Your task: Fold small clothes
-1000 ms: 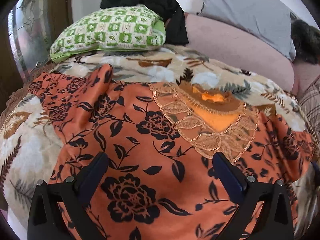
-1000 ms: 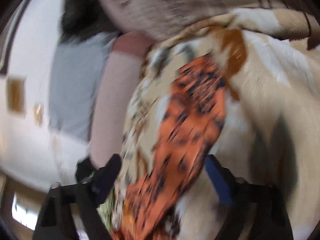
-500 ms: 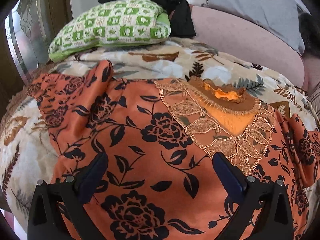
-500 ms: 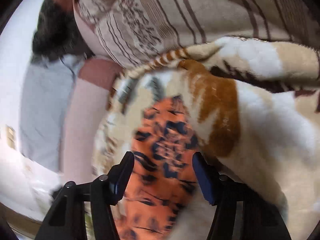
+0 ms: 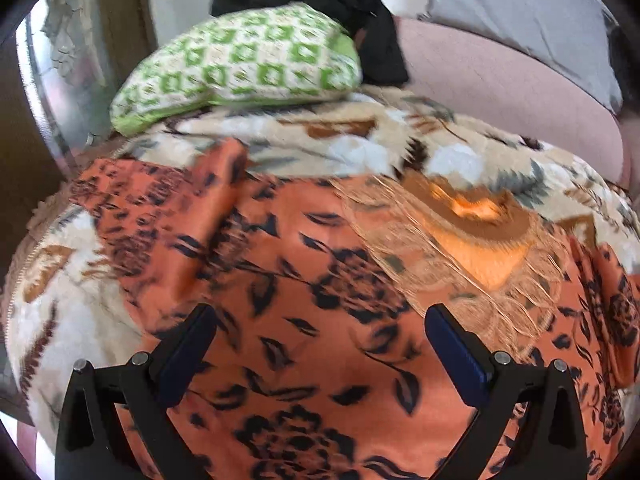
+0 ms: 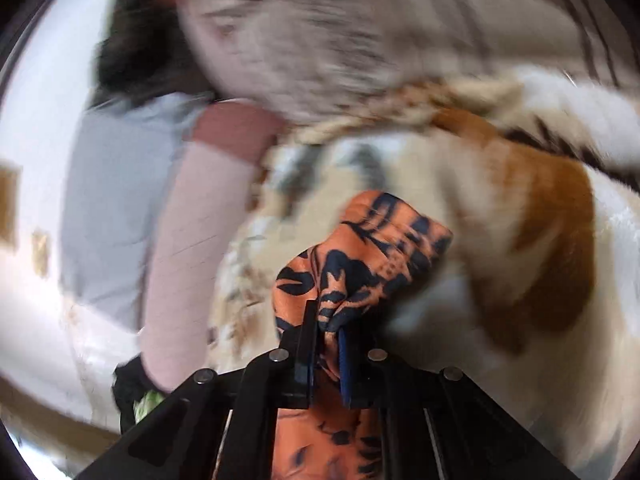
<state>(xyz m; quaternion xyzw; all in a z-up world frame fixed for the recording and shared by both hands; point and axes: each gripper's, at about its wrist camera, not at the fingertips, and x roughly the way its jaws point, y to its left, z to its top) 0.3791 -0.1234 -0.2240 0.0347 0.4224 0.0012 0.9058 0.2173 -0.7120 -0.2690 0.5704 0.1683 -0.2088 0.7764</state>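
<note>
The orange floral garment (image 5: 320,320) is lying spread on the leaf-print blanket (image 5: 340,148), directly under the left gripper (image 5: 320,344), whose jaws are gaping wide. The right gripper (image 6: 326,344) is pinching a bunched sleeve end (image 6: 360,256); that slick fabric is likely slipping out if tugged hard.

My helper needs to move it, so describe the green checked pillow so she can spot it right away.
Start at the flowery beige blanket covering the bed, where the orange floral garment is spread. At the blanket's far edge, toward the left, lies the pillow, with a black cloth draped behind it. It is the only thing patterned in green and cream squares.
</note>
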